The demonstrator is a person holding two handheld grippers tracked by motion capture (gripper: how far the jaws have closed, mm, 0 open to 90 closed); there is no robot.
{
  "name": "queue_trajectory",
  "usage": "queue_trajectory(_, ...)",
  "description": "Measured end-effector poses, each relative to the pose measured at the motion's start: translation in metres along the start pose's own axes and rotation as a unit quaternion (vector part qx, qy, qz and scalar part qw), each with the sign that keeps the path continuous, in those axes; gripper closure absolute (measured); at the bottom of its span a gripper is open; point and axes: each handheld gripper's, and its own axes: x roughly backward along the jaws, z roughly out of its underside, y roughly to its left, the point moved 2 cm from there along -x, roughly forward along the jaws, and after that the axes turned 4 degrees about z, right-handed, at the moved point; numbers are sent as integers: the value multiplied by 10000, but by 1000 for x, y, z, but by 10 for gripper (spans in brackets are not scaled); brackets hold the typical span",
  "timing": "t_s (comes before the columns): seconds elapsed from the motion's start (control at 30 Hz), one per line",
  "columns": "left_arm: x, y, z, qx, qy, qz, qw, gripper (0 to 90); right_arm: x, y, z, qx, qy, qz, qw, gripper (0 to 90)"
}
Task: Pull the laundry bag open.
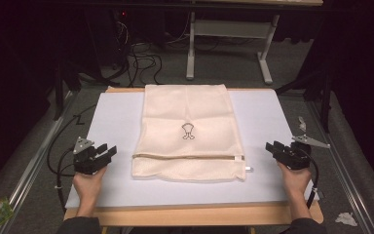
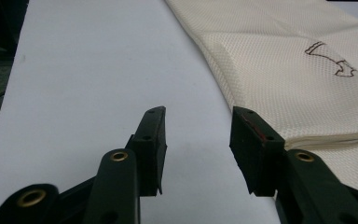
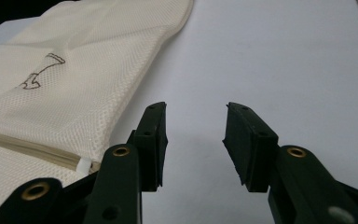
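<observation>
At 9 and 3 o'clock of the flat mesh bag [image 1: 189, 134], left gripper [image 1: 108, 152] and right gripper [image 1: 271, 147] gape empty, nothing grasped, zipper [image 1: 187, 157] untouched, work not begun.

High view: above the table's [image 1: 272, 190] near edge, facing forward and down
Gripper views: low, close, facing inward
Shared: cream mesh bag [image 1: 187, 131] [image 2: 279, 70] [image 3: 74, 88]

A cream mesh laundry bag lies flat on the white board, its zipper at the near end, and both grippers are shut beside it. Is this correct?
Not quite: both grippers are open. The left gripper and right gripper show parted jaws in their own views. The cream mesh laundry bag lies flat on the white board.
</observation>
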Motion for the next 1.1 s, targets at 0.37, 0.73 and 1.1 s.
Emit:
queue_trajectory(0.37, -19, 1, 3, -32, 131, -103, 9999, 552, -15, -3, 3, 80, 102, 190, 9997, 594)
queue_trajectory(0.73, -31, 4, 8, -70, 206, -198, 9996, 547, -26, -1, 5, 191, 146, 294, 9993, 592)
queue_trajectory(1.1, -41, 6, 10, -129, 237, -300, 9992, 536, -30, -4, 13, 264, 123, 434, 9986, 584)
